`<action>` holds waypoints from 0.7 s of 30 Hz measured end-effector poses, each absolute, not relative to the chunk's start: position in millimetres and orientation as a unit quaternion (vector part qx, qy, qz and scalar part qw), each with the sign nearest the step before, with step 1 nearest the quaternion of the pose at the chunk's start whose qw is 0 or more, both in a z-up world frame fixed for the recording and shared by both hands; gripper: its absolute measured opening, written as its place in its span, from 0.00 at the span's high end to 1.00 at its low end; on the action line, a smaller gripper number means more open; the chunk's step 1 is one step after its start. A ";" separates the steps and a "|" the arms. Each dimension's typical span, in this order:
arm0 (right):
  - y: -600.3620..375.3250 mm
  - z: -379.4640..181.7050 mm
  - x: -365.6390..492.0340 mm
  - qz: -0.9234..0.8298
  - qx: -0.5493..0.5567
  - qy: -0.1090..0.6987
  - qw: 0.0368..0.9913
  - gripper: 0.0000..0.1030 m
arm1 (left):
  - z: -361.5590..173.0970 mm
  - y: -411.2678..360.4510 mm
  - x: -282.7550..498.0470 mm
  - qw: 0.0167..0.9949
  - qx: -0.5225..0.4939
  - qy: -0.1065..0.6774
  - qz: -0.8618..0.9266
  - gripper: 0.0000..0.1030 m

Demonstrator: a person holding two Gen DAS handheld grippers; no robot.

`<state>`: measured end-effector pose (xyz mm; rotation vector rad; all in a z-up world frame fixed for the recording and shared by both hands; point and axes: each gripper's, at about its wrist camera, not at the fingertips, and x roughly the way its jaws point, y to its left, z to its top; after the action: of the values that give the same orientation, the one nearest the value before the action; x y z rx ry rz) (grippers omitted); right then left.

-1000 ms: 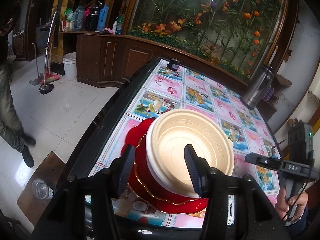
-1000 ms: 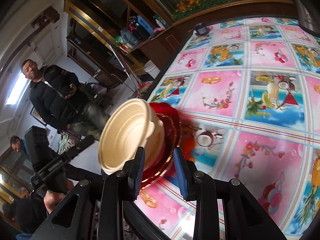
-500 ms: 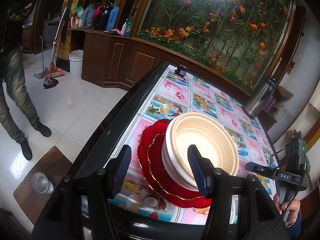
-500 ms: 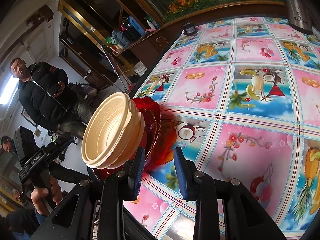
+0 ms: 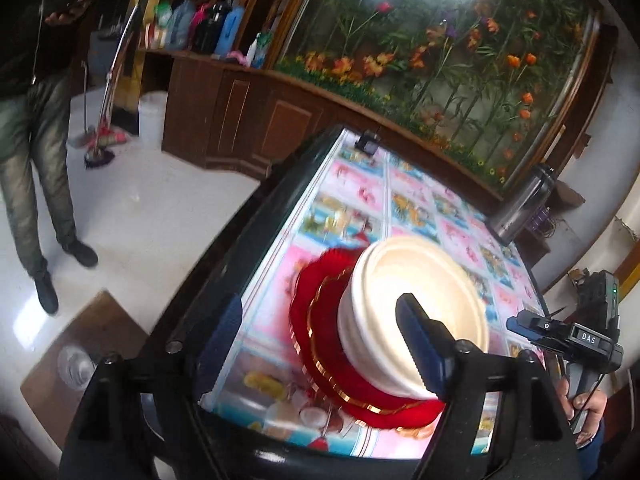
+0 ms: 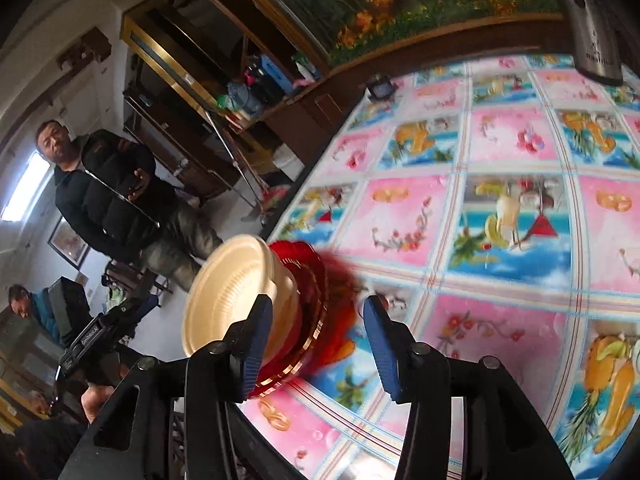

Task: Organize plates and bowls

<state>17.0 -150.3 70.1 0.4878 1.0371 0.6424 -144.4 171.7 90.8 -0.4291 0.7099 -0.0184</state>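
- Left wrist view: we look down along the left gripper, which slopes toward the near end of the table. Its jaws have just been opening and now stand wide, pads clear of everything; the stack shows between them, unheld.
- Left wrist view: cream bowls, nested and mouth up, sit on red plates with scalloped, gold-trimmed rims. The stack rests on the fruit-patterned cloth near the table's near edge, its axis upright. At far right a hand holds the right gripper.
- Right wrist view: we see the right gripper tilted down over the table's near edge. Its jaws have just been opening and stand partly apart; they grip nothing.
- Right wrist view: the bowls and plates appear at left, behind the left finger; whether it touches them we cannot tell. Fisheye tilt makes the bowl mouth seem to face left. A flask stands at the far end.
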 end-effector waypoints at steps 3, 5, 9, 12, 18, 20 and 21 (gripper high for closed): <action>-143.9 60.1 15.0 0.297 0.222 0.492 0.788 0.49 | 79.3 180.1 -147.9 0.910 -0.220 0.353 -0.001 0.24; -140.3 56.7 13.1 0.299 0.215 0.495 0.787 0.49 | 74.3 186.7 -149.7 0.907 -0.228 0.355 0.007 0.24; -133.0 54.2 9.6 0.304 0.207 0.500 0.784 0.49 | 68.4 190.4 -151.2 0.904 -0.229 0.360 0.009 0.24; -129.4 51.1 7.3 0.306 0.204 0.505 0.781 0.49 | 62.0 189.0 -150.7 0.902 -0.226 0.368 0.004 0.24; -129.5 46.8 6.4 0.295 0.199 0.511 0.782 0.49 | 52.3 185.7 -146.9 0.897 -0.228 0.379 -0.004 0.23; -130.0 46.2 6.6 0.293 0.199 0.512 0.783 0.49 | 50.0 184.2 -144.8 0.896 -0.227 0.383 -0.005 0.23; -129.5 45.8 6.5 0.294 0.199 0.513 0.782 0.49 | 49.4 182.7 -144.2 0.895 -0.226 0.384 -0.006 0.23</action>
<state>6.5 -129.5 45.8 0.4287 1.1067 0.6350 -144.2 182.7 49.4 -0.4676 0.7957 -0.0131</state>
